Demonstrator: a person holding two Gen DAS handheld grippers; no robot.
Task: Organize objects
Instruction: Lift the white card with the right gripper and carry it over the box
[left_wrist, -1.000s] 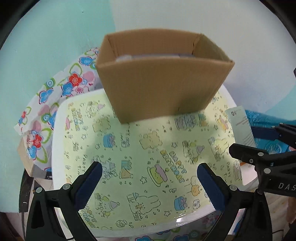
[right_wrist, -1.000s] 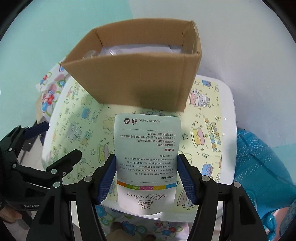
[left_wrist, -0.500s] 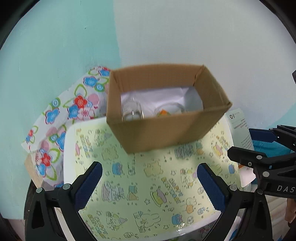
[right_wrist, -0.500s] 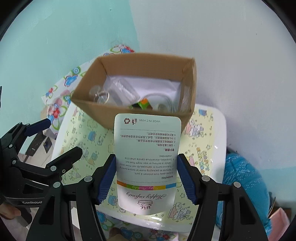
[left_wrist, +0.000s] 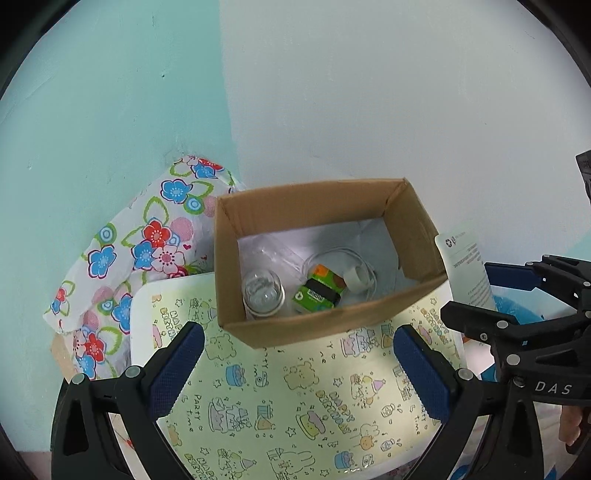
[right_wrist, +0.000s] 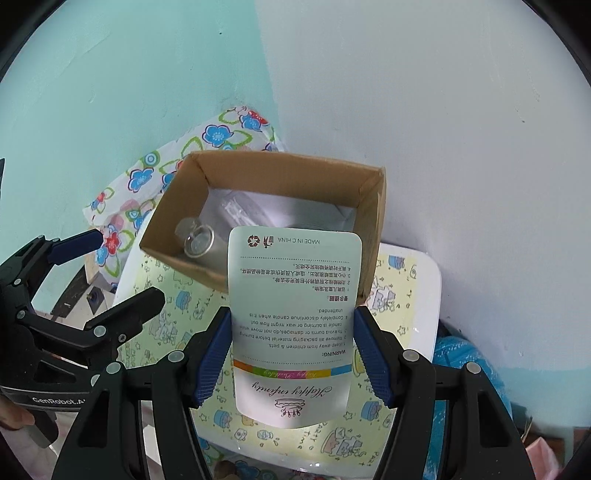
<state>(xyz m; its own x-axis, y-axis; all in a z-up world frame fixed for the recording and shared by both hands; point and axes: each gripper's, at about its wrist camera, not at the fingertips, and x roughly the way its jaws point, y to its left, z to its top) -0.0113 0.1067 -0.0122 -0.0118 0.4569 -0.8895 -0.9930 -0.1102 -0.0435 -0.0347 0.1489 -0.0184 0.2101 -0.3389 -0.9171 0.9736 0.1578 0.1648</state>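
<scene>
An open cardboard box (left_wrist: 332, 328) stands at the far end of a small white table (left_wrist: 142, 325) covered with a yellow birthday-print sheet. Inside lie a clear glass jar (left_wrist: 263, 293), a green and orange carton (left_wrist: 319, 290) and a white roll (left_wrist: 352, 277). My right gripper (right_wrist: 293, 354) is shut on a flat white candle pouch (right_wrist: 293, 317), held above the box's near wall (right_wrist: 192, 269); the pouch also shows in the left wrist view (left_wrist: 463, 266). My left gripper (left_wrist: 295, 369) is open and empty above the table, just before the box.
A floral cloth (left_wrist: 122, 269) lies left of the table against a teal and white wall (left_wrist: 332, 92). A blue fabric object (right_wrist: 465, 365) sits right of the table. The table's near part (left_wrist: 295, 406) holds only the printed sheet.
Both grippers have risen and now look down into the box, whose contents have come into view. The pouch stays clamped in my right gripper.
</scene>
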